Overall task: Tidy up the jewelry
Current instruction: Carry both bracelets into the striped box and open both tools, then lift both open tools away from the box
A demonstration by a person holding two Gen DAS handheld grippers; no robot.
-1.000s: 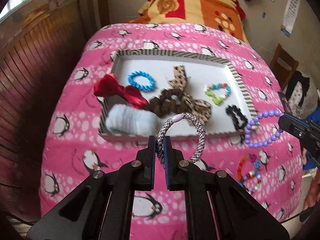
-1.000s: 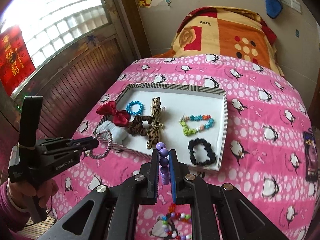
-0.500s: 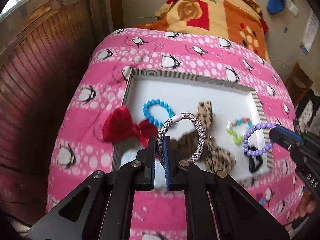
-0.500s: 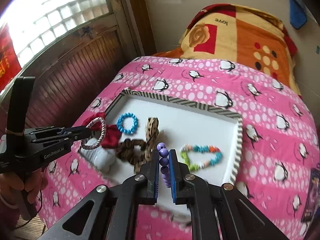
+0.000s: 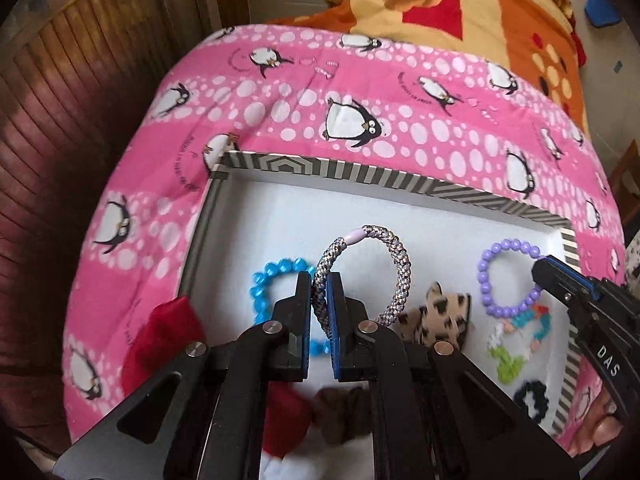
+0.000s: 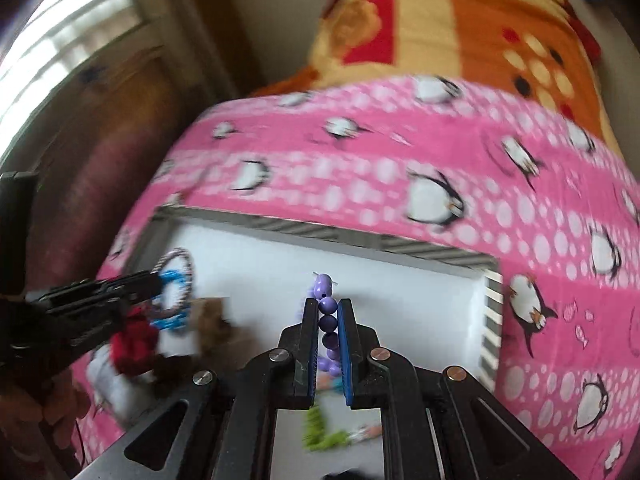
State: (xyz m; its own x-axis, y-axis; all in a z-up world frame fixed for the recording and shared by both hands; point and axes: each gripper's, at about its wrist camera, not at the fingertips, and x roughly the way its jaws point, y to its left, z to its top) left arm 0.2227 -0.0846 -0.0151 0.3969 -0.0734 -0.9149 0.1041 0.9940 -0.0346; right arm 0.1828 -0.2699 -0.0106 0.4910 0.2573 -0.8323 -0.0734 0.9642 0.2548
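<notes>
A bed carries a pink penguin blanket (image 5: pixel 280 92), with a folded orange and yellow blanket (image 5: pixel 460 8) at its far end. Wooden wall panelling (image 5: pixel 60 92) runs along the left, under a bright window (image 6: pixel 60 52). On the pink blanket sits a white tray (image 5: pixel 320 168) with a striped rim. Above it, the left claw (image 5: pixel 319 312) grips a braided bracelet (image 5: pixel 396 264), and the right claw (image 6: pixel 329 344) grips a purple bead bracelet (image 5: pixel 486 280). A blue bead bracelet (image 5: pixel 268 276) lies in the tray.

A pink penguin blanket (image 5: pixel 360 80) covers the bed, an orange folded quilt (image 5: pixel 460 0) behind it, beside a wooden wall (image 5: pixel 80 80).
</notes>
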